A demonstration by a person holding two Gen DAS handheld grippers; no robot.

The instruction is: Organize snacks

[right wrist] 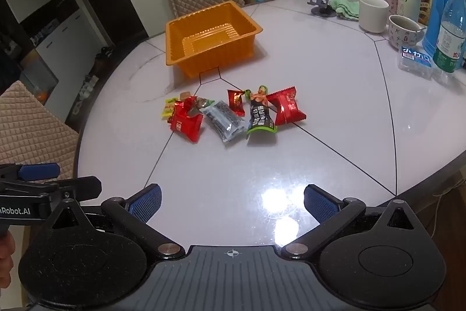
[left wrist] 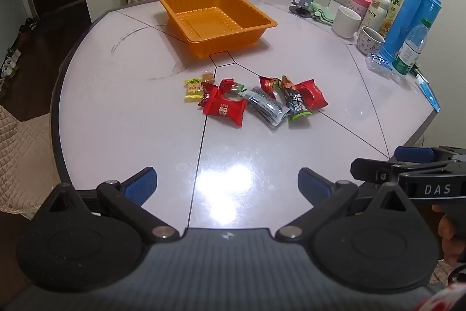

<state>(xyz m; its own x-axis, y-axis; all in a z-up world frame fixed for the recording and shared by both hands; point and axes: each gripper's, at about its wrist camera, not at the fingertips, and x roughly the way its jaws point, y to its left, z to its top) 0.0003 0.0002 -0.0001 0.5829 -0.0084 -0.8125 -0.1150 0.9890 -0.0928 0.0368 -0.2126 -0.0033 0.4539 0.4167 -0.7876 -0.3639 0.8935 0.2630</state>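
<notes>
we hold left gripper and right gripper wide open, empty; snacks lie ahead, orange tray beyond them.

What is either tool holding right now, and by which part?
Nothing. The left tool and right tool are both open over bare table; the snacks lie untouched short of the orange tray.

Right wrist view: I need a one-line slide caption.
Open right gripper hovers over the table, wrapped snacks scattered before an empty orange tray.
</notes>
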